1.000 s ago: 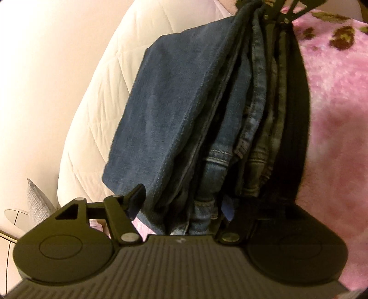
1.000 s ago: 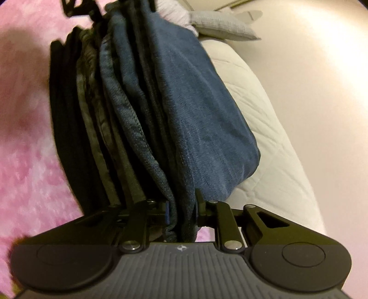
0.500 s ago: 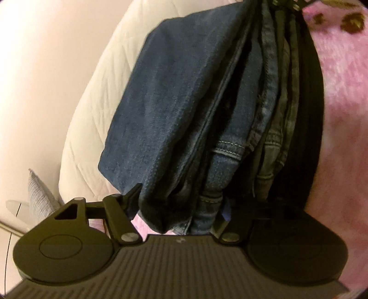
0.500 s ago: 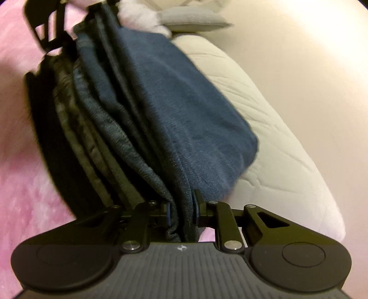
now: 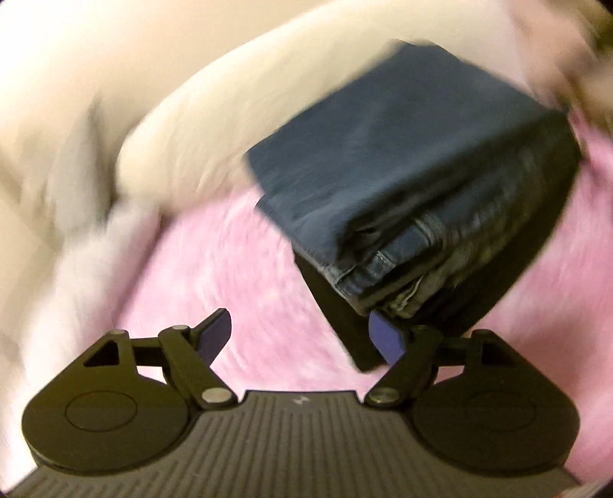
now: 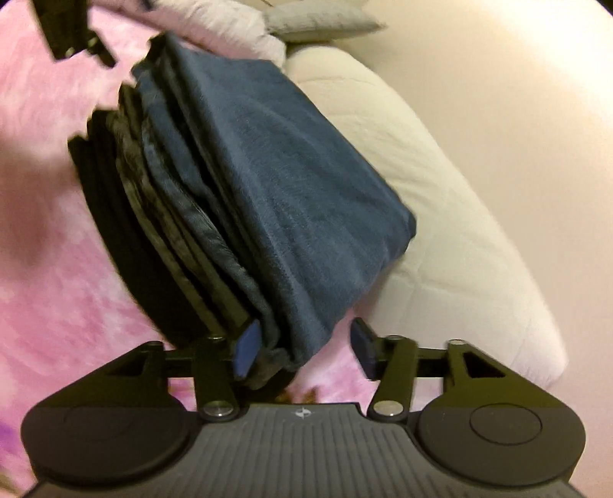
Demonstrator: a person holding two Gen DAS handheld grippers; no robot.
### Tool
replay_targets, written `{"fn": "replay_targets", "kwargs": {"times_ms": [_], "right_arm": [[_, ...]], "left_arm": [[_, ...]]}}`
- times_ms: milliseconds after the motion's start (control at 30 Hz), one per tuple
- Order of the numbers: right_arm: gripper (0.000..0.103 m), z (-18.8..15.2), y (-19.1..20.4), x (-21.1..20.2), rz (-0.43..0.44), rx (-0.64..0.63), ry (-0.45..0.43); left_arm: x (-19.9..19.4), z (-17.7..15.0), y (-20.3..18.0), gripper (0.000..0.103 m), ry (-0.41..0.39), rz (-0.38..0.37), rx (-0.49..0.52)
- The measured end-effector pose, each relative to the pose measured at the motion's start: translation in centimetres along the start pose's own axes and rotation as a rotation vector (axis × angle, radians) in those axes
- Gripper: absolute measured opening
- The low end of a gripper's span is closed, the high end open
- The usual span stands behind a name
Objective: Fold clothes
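Folded clothes (image 5: 417, 199) sit in a stack on the pink fluffy blanket (image 5: 237, 276), dark blue denim on top, jeans and something black beneath, with the quilted white cushion (image 6: 440, 214) right beside the pile. The left gripper (image 5: 302, 333) is off to the stack's near corner, jaws opening, nothing but pink blanket between them; its right-hand pad (image 5: 385, 337) sits just at the black bottom layer, though the picture is blurred, so contact is hard to call. Over on the other side, the right gripper (image 6: 302, 344) has its jaws opening too, and the edge of the denim layers lies between them, close against the left-hand pad (image 6: 245, 352) and clear of the other. From the right wrist view, the left gripper (image 6: 72, 34) shows at the far end of the stack. A grey pillow (image 6: 318, 19) lies beyond.
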State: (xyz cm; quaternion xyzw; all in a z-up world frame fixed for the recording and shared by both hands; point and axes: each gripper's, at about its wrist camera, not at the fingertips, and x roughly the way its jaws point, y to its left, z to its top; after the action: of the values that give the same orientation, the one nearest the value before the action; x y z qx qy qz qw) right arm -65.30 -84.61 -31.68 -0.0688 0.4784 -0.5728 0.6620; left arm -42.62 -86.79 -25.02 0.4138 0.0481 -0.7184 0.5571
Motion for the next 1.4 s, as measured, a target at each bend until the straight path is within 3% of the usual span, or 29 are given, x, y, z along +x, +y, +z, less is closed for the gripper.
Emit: {"fn": "replay_targets", "kwargs": {"times_ms": [67,167,200,300,467,533,700,900,1167,1400], "right_arm": [[0.065,-0.2,-0.5,-1.2,0.043,0.082,0.033],[0.082,-0.8,-2.5,-3.8,0.120,0.251,0.090],[0.087,-0.7,-2.1,-3.0,0.153,0.310,0.111],[0.088,0.0,-2.1,-2.0,0.260,0.502,0.193],[0.088,0.6,-4.2,-3.9,0.372,0.700,0.306],[0.088,0.9,-4.7,-4.5,0.392,0.767,0.346],[0.088,1.0,-5.0,-7.8,0.401,0.889,0.407],[0.088,1.7,-4.6,-14.7,0.293,0.899,0.395],[0.088,3.7,-3.6,-23.8,0.230,0.879,0.326],[0.088,4.9,-3.1,-30.1,0.203,0.879,0.278]], "left_arm": [[-4.6,-2.7,2.5,0.088,0.029,-0.005,-0.144],[-2.6,-4.9,2.8,0.095,0.068,-0.005,-0.298],[-3.3,-5.0,2.8,0.097,0.082,0.000,-0.358],[-3.0,-5.1,2.0,0.102,0.126,-0.006,-0.523],[-5.6,-4.6,2.1,0.102,0.227,0.001,-0.623],[-6.8,-4.8,2.8,0.102,0.243,0.022,-0.643],[-9.7,-5.4,2.7,0.102,0.232,-0.032,-0.601],[-14.9,-6.1,2.6,0.102,0.212,-0.090,-0.563],[-23.1,-7.7,2.7,0.102,0.153,-0.101,-0.552],[-27.1,-8.2,3.0,0.102,0.128,-0.121,-0.573]]}}
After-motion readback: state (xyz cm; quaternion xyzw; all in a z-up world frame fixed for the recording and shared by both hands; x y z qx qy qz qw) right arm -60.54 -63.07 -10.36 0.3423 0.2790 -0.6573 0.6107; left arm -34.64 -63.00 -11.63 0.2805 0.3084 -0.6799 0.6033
